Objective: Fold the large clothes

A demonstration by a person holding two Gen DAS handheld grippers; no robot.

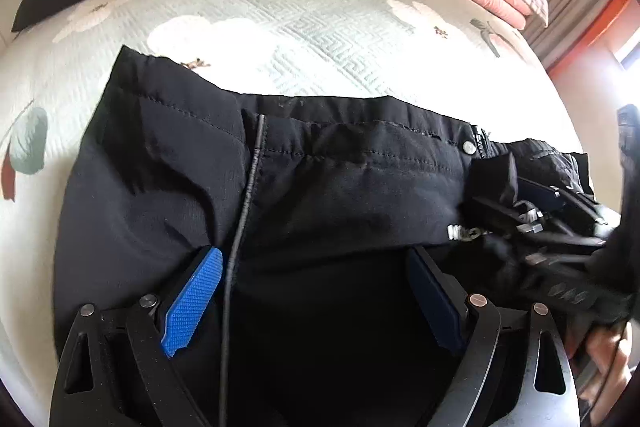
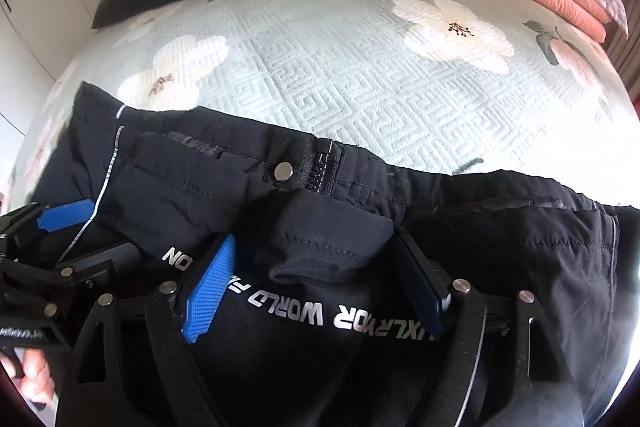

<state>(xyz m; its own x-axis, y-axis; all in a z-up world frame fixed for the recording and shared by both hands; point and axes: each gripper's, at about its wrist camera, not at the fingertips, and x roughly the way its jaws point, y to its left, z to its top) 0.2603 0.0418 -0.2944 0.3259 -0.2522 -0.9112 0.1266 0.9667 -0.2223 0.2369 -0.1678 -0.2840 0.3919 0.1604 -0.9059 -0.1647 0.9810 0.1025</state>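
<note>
Left wrist view: the black jacket (image 1: 320, 187) lies spread across the floral quilt (image 1: 320, 27), and the left gripper (image 1: 316, 279) hangs over it with its 2 blue pads (image 1: 192, 301) spread wide, a thin grey cord (image 1: 240, 227) running just beside the left pad and no fabric pinched between them. In the right wrist view the right gripper (image 2: 316, 267) stands just below the jacket's zipper (image 2: 322, 173), released, its blue fingers (image 2: 208, 287) on either side of a raised fold of black cloth, above the white lettering (image 2: 320, 315).

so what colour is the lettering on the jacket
Silvery white lettering on the black jacket, clearest in the right wrist view.
</note>
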